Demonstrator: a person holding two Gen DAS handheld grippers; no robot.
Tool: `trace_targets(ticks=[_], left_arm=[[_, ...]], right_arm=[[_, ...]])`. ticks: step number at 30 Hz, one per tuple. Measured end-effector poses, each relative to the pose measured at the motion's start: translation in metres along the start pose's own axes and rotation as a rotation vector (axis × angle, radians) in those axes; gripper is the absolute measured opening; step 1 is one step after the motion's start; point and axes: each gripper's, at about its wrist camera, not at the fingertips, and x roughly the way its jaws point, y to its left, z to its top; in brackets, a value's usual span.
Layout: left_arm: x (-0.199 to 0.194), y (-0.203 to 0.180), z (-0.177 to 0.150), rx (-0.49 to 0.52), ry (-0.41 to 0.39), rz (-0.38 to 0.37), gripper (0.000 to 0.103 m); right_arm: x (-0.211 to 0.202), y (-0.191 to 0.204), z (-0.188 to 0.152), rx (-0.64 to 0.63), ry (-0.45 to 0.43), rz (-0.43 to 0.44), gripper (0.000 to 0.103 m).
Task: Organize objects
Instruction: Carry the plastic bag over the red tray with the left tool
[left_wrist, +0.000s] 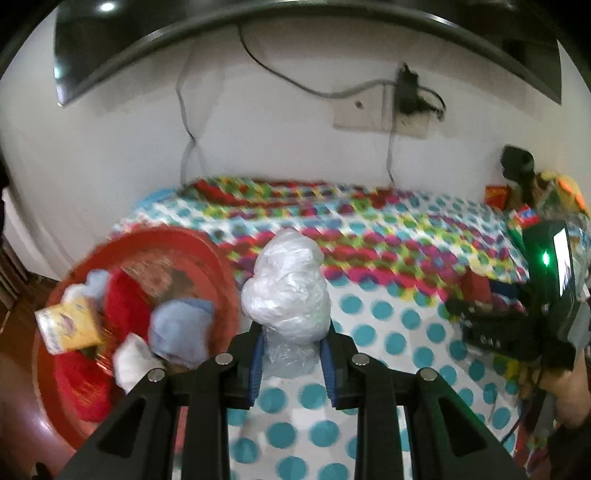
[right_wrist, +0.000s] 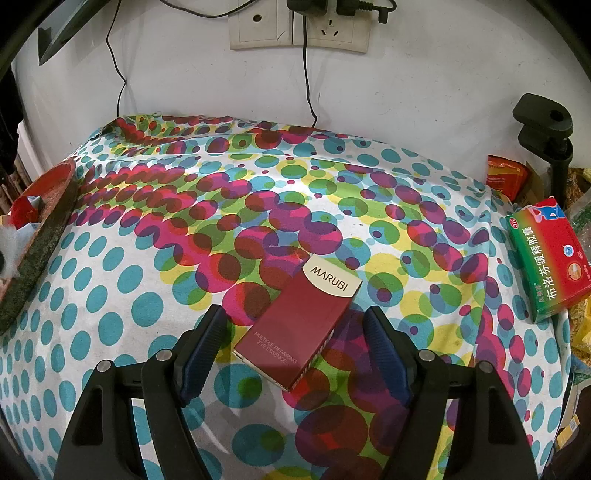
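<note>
My left gripper (left_wrist: 293, 332) is shut on a crumpled clear plastic bag (left_wrist: 286, 284), held above the dotted tablecloth (left_wrist: 388, 314). To its left a red basin (left_wrist: 207, 254) holds a yellow box (left_wrist: 70, 325), a blue cloth (left_wrist: 181, 328) and other soft red and white things. In the right wrist view my right gripper (right_wrist: 295, 314) stands open over the cloth. A maroon MARUBI box (right_wrist: 299, 325) lies flat between its fingers, and the pads are clear of it on both sides. The basin's rim (right_wrist: 48, 206) shows at the far left there.
A green and red medicine box (right_wrist: 546, 258) lies at the table's right edge, with an orange packet (right_wrist: 504, 175) and a black clamp stand (right_wrist: 543, 125) behind it. Wall sockets (right_wrist: 299, 29) with hanging cables sit above the table's back edge.
</note>
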Motion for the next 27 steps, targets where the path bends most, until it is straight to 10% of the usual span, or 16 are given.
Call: trace_targets(ticks=[27], left_arm=[[0.056,0.147,0.013,-0.073,0.125,0.245,0.027]], right_arm=[[0.000,0.000,0.000,-0.001,0.000,0.001,0.074]])
